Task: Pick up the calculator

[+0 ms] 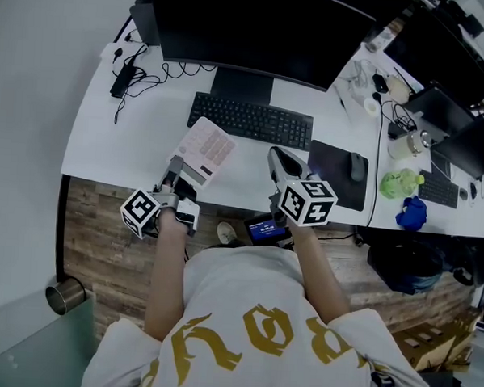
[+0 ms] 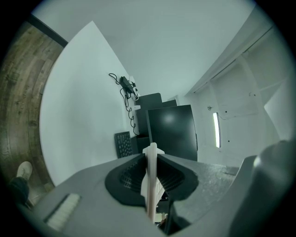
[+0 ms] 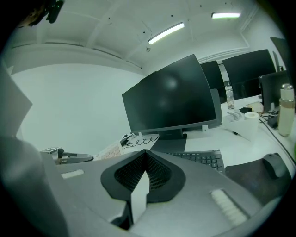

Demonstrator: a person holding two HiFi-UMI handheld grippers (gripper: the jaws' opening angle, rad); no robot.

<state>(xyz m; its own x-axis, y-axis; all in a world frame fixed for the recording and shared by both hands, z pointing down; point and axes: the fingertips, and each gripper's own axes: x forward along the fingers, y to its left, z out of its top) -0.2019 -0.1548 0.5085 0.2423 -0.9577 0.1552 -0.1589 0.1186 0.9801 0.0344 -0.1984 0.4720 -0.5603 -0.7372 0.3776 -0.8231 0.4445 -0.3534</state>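
Calculator: flat pale pink-white slab (image 1: 205,150) with rows of keys, over the worktop's (image 1: 91,140) front edge, near the keyboard (image 1: 250,120).
Left tool (image 1: 180,180): clamped on the calculator's near end.
Right tool (image 1: 280,162): closed, empty.
Head view: key face (left gripper view shows only a thin white edge).

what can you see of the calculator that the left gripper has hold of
The flat white calculator has a pale pinkish face with rows of small keys and looks like plastic. It lies at an angle over the front of the white desk, just left of the black keyboard. The left gripper is shut on its near end. In the left gripper view it shows edge-on as a thin white slab clamped between the jaws. Whether its far end touches the desk is unclear.
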